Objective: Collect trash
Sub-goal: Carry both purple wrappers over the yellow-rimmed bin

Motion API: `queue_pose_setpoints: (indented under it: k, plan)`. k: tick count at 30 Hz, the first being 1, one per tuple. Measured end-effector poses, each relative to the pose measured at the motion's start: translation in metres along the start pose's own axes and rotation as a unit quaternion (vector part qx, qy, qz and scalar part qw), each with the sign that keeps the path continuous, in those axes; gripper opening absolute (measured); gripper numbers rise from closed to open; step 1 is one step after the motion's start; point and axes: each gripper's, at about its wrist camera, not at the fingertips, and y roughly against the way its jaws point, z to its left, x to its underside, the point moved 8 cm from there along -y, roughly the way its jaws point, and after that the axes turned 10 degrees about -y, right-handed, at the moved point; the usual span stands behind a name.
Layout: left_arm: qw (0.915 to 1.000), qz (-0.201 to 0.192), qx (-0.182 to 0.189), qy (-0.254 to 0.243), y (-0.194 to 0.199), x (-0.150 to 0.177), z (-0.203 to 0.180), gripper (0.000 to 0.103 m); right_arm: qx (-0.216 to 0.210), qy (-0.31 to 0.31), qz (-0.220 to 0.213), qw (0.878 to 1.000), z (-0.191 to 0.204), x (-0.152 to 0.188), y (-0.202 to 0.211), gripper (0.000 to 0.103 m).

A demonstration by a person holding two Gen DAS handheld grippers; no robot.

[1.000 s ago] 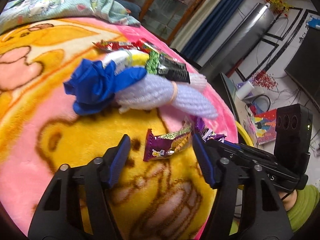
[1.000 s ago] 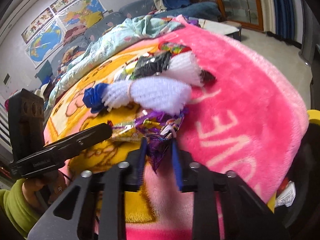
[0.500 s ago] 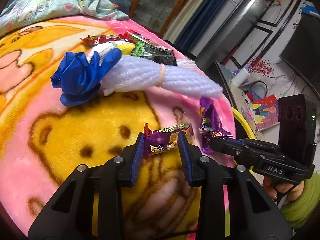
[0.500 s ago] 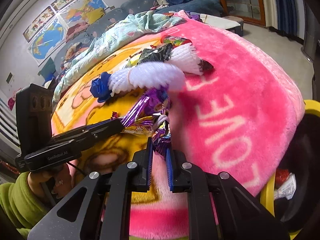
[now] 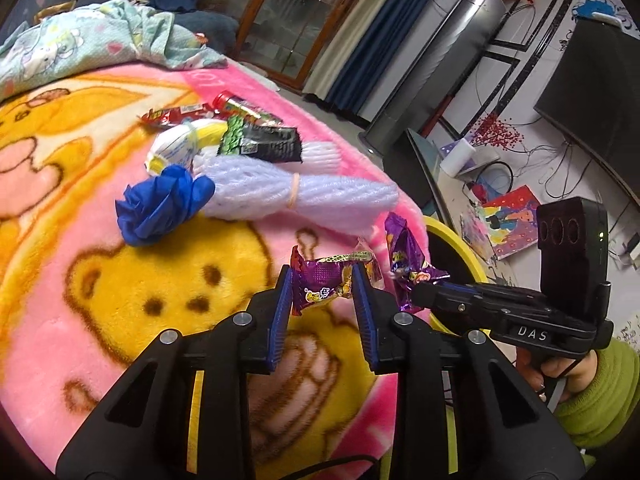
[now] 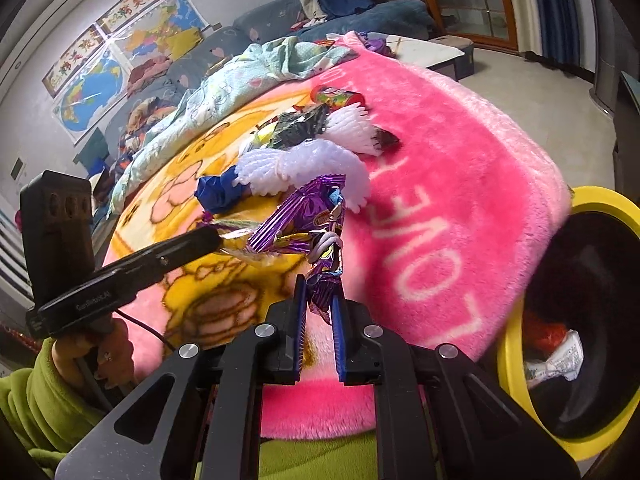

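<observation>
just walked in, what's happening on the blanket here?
A person is clearing trash off a pink blanket with two handheld grippers. The left gripper is shut on a purple-and-yellow snack wrapper; the right gripper is shut on a purple foil wrapper. A yellow-rimmed bin sits beside the blanket's edge. A blue glove, foam netting and other wrappers still lie on the blanket.

A lived-in home, most likely a sitting room. A plush pink cartoon-bear blanket [image 5: 100,264] covers the surface in front, with a pastel printed quilt [image 5: 92,44] bunched at its far side. A dark sofa [image 6: 256,36] stands under wall maps [image 6: 120,68] and a Chinese-character poster [image 6: 104,36]. Wood-framed glass doors [image 5: 288,20] with blue curtains [image 5: 380,44], a tall silver standing air conditioner [image 5: 432,68] and a flat television [image 5: 596,108] line the other walls.
</observation>
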Motion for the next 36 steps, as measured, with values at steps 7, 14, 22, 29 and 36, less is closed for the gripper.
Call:
queue_pose_setpoints:
  k: [7, 14, 22, 29, 36]
  plan:
    - [0.9999, -0.012, 0.001, -0.011, 0.008, -0.006, -0.009, 0.023, 0.007, -0.011, -0.007, 1.0, -0.007, 0.003, 0.017, 0.012]
    - [0.9995, -0.027, 0.002, -0.018, 0.015, -0.014, -0.02, 0.023, 0.015, -0.015, -0.043, 0.999, -0.013, -0.005, 0.039, 0.012]
    - [0.9987, -0.036, 0.007, -0.036, 0.017, -0.022, -0.041, 0.023, 0.022, -0.024, -0.079, 0.996, -0.025, -0.015, 0.061, 0.012]
    - [0.9973, -0.042, 0.012, -0.059, 0.013, -0.029, -0.066, 0.023, 0.038, -0.034, -0.114, 0.992, -0.04, -0.025, 0.08, 0.012]
    - [0.9959, -0.04, 0.018, -0.08, 0.007, -0.033, -0.087, 0.023, 0.045, -0.049, -0.135, 0.989, -0.052, -0.03, 0.093, 0.012]
